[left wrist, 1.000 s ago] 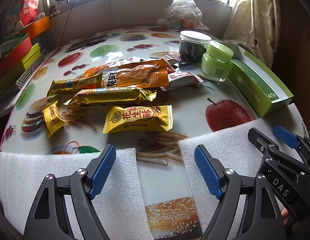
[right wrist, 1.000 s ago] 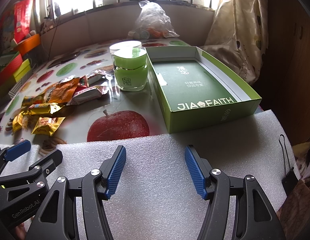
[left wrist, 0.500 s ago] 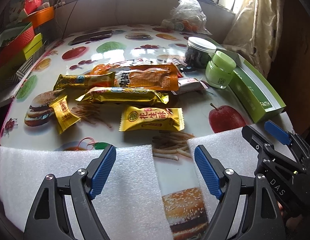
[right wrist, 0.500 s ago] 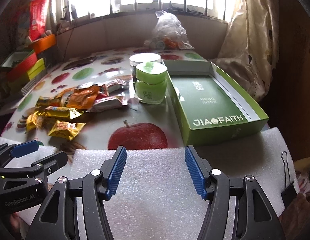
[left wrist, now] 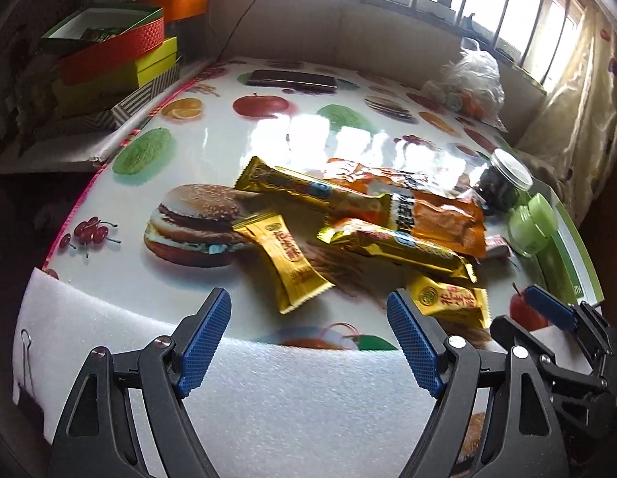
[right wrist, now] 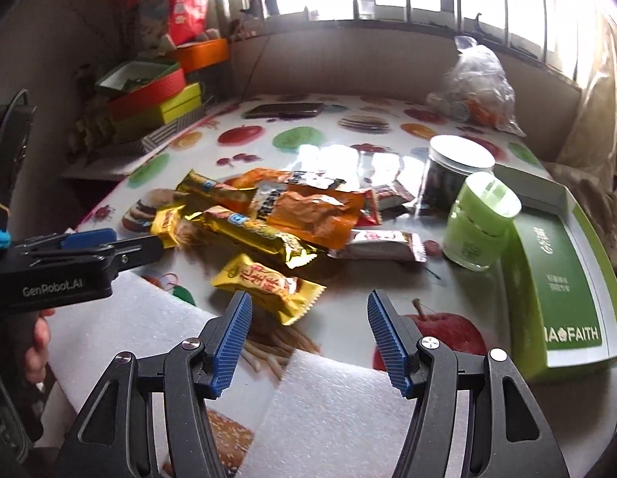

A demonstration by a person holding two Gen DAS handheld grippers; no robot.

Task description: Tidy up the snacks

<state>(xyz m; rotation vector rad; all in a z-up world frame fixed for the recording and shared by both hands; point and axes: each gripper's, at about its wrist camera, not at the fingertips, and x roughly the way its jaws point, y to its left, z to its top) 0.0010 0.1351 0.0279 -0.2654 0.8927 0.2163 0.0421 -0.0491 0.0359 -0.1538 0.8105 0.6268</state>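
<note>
Both grippers hover over the near edge of a glossy worktop (left wrist: 213, 151) printed with burgers, apples and fruit slices. The left gripper (left wrist: 308, 342) has its jaws wide apart, holding nothing; its ribbed blue pads sit above a sheet of white foam (left wrist: 300, 406) with a fine pebbled surface. The right gripper (right wrist: 308, 338) likewise has its jaws spread and empty, over a second foam sheet (right wrist: 340, 410).

The snacks lie in a loose heap at the middle of the worktop. A small yellow crinkle-edged packet (right wrist: 268, 285) with red characters lies nearest the right gripper, just beyond its left pad. A short gold foil packet (left wrist: 284, 257) lies ahead of the left gripper, partly over the printed burger. Two long gold foil bars (left wrist: 392, 243) lie slantwise, overlapping a flat, wrinkled orange pouch (right wrist: 308, 209). A silvery white wrapper (right wrist: 382, 245) sits right of the pouch.

Further right stand a squat green jar (right wrist: 479, 225) with a rounded lid and, behind it, a clear jar (right wrist: 452, 171) with a white lid and dark contents. Beside them lies an open, shallow green cardboard box (right wrist: 559, 271).
</note>
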